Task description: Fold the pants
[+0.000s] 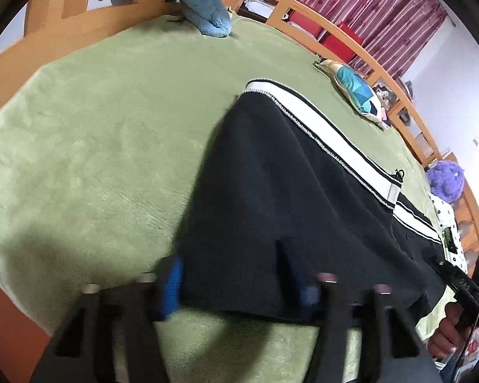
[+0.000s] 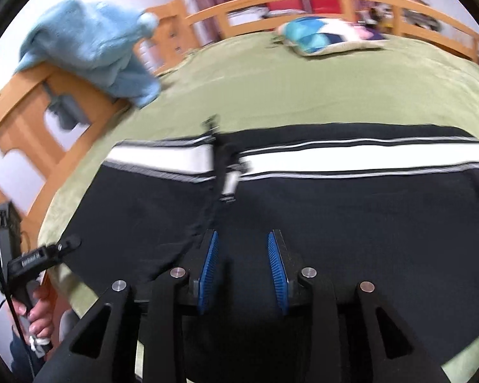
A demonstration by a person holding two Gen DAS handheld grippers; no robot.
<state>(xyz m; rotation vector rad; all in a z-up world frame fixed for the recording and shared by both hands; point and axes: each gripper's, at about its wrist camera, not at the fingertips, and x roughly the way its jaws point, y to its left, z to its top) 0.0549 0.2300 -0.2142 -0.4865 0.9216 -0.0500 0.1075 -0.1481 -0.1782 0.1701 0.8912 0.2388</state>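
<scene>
Black pants (image 1: 287, 191) with a white side stripe lie on a green blanket (image 1: 95, 143). In the left wrist view my left gripper (image 1: 239, 277) is open, its blue-padded fingers (image 1: 172, 284) set wide over the near edge of the pants; the right finger is partly hidden by dark cloth. In the right wrist view the pants (image 2: 351, 217) fill the middle, folded over, with the stripe running across. My right gripper (image 2: 244, 271) is open above the black cloth, blue pads (image 2: 277, 271) apart, nothing between them.
A blue plush towel (image 1: 204, 0) hangs on the wooden bed frame (image 1: 48, 25) at the far side. A patterned cushion (image 1: 357, 92) lies at the blanket's far right. A purple plush toy (image 1: 446, 182) sits at the right. The other hand-held gripper (image 2: 41, 258) shows at the left.
</scene>
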